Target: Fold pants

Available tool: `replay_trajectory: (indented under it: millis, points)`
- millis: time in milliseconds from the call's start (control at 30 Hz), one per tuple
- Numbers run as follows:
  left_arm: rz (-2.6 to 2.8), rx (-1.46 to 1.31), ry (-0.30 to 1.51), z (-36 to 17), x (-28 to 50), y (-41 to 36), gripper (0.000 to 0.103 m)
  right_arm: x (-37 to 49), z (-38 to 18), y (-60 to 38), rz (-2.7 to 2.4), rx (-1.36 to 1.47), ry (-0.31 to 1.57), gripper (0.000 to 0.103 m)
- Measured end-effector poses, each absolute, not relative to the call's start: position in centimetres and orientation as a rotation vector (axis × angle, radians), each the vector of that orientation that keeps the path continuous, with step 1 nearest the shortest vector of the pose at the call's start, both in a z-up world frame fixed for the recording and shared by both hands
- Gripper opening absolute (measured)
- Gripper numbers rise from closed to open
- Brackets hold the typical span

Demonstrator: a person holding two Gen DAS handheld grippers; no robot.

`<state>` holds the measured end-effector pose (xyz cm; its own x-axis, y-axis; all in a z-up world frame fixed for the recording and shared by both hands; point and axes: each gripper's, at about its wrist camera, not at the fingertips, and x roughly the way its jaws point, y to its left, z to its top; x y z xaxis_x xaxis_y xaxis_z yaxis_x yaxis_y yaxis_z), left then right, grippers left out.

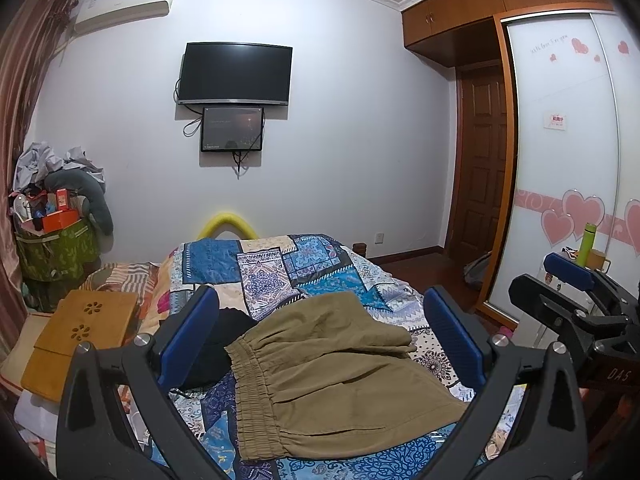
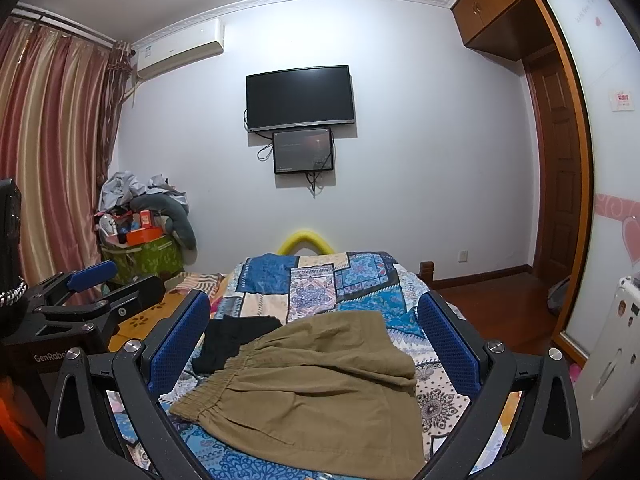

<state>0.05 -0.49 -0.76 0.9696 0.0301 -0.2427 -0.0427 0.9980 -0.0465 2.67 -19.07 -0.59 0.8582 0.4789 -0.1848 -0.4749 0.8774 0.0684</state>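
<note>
Olive-brown pants (image 1: pixel 340 376) lie folded on a blue patchwork quilt (image 1: pixel 304 268), elastic waistband toward 9 o'clock, a black garment (image 1: pixel 224 344) tucked just beside them at 10 o'clock and apparently touching, though the overlap is hard to read. The left gripper (image 1: pixel 320 336) hangs above the pants with blue fingers spread wide, holding nothing. The right gripper (image 2: pixel 316 340) hovers likewise, fingers apart. A dark television (image 2: pixel 300 98) hangs at 12 o'clock.
</note>
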Motion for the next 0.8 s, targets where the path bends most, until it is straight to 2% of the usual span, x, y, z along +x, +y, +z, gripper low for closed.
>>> replay_trajectory:
  millis: [800]
  points:
    - [0.042,-0.055,0.240,-0.61,0.18,-0.50,0.103,2.82,-0.58,-19.37,0.497,0.018,0.198,0.103]
